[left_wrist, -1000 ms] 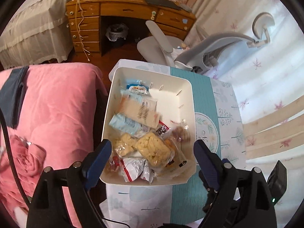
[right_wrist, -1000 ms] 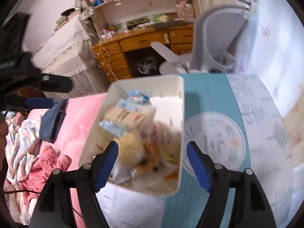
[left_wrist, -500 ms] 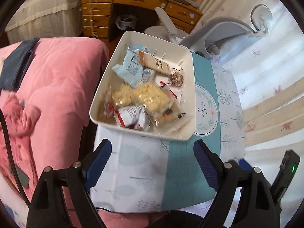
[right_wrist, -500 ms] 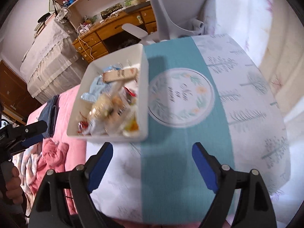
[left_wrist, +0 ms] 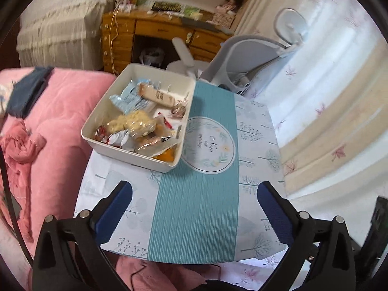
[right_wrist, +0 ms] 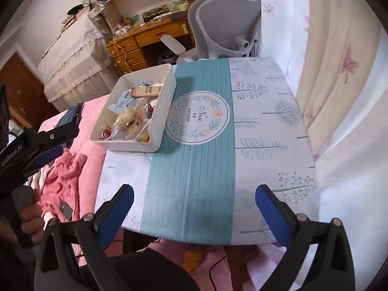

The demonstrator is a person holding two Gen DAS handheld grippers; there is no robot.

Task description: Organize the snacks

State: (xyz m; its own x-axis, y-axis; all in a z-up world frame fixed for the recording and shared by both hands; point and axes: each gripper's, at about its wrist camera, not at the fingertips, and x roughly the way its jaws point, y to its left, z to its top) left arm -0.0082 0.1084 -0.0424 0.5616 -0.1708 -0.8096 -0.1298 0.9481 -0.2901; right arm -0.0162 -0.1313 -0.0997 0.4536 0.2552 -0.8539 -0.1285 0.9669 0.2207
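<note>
A white bin (left_wrist: 126, 151) (right_wrist: 161, 111) stands on the far left corner of a small table (left_wrist: 194, 206) (right_wrist: 194, 174) and holds several wrapped snacks: a tan bar (left_wrist: 156, 94) (right_wrist: 145, 91), light blue packets (left_wrist: 126, 98) and yellowish biscuit bags (left_wrist: 132, 122). My left gripper (left_wrist: 192, 191) hangs over the table's near part, jaws opening wide with nothing between them. My right gripper (right_wrist: 194, 194) is also over the near edge, its jaws opening and empty. In the right wrist view the left gripper (right_wrist: 52, 145) shows at the left, held by a hand (right_wrist: 29, 220).
A pink bed (left_wrist: 55, 126) with a crumpled pink cloth (left_wrist: 19, 145) lies left of the table. A grey office chair (left_wrist: 245, 55) (right_wrist: 223, 24) and a wooden desk (left_wrist: 155, 31) stand behind it. Curtains (left_wrist: 327, 97) hang at the right.
Both grippers have pulled back from the bin toward the table's near edge and spread wider. The bin now sits farther away, resting on the table's far left corner.
</note>
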